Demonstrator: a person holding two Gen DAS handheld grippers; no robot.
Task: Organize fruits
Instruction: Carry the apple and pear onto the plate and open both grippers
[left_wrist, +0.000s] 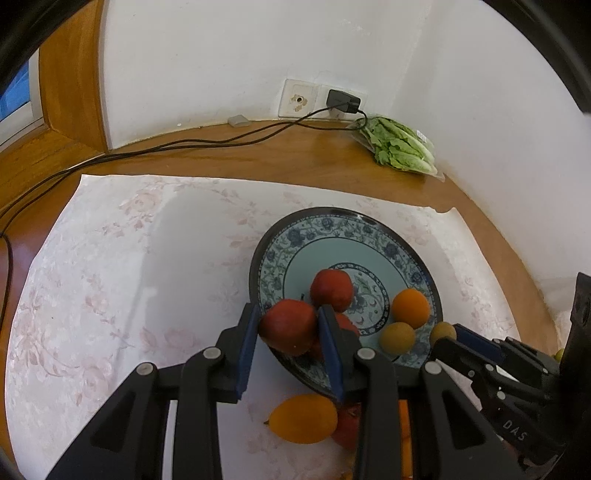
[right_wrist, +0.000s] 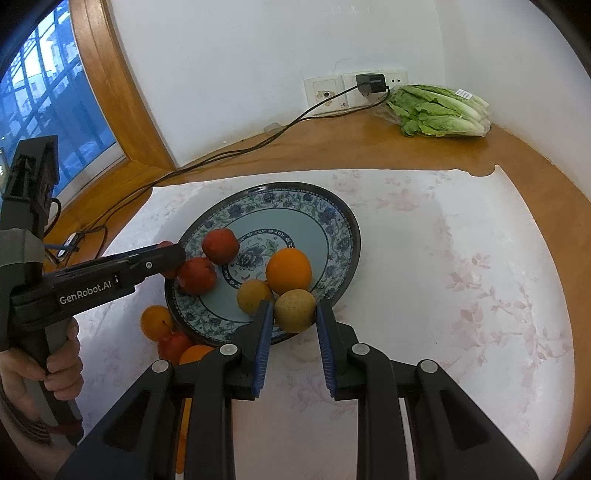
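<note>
Both claws gripped fruit at the plate's near rim.

Your left claw (left_wrist: 288, 328) was closed on a red apple (left_wrist: 288, 326) over the near-left rim of the plate (left_wrist: 332, 218); your right claw (right_wrist: 294, 314) was closed on a yellow pear (right_wrist: 295, 310) at the near-right rim. On the plate lay two more red apples (right_wrist: 220, 246), an orange (right_wrist: 289, 270) and a second pear (right_wrist: 254, 295). Off the plate, just beside its near edge, sat an orange fruit (left_wrist: 303, 418) and a red one (right_wrist: 173, 345) on the white floral cloth (right_wrist: 461, 277). Bagged lettuce (right_wrist: 439, 110) lay well apart on the wooden surface (right_wrist: 369, 147), by the wall.
</note>
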